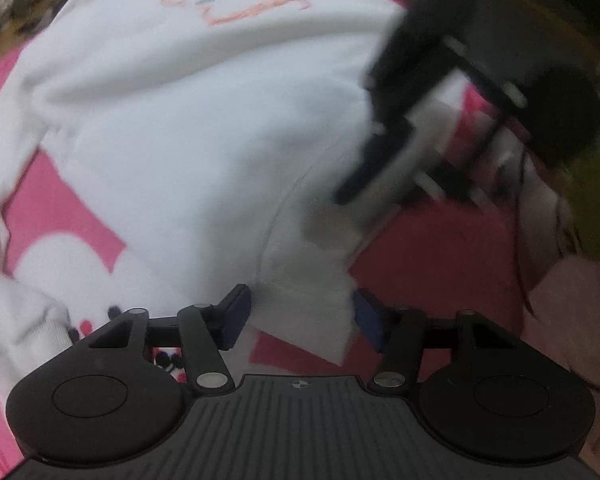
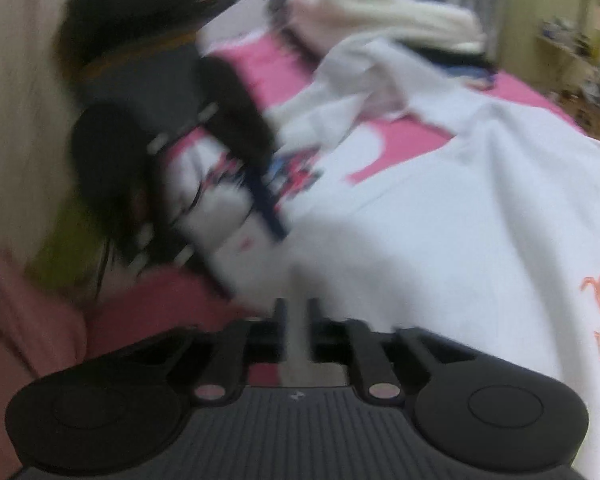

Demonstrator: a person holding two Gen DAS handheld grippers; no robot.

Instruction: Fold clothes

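Left wrist view is showing the left gripper (image 1: 300, 314) gaping around a cuff (image 1: 304, 312) of the white sweatshirt (image 1: 204, 128) lying on the pink blanket (image 1: 56, 208). Right gripper (image 2: 298, 312) is pinching its hem. Soft, floppy fleece; best gripped at cuffs and hems.

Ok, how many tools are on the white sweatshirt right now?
2. The right tool is shut on a fold of the white sweatshirt, near its edge. The left tool is open, with the sweatshirt's ribbed edge lying between its fingers, not clamped.
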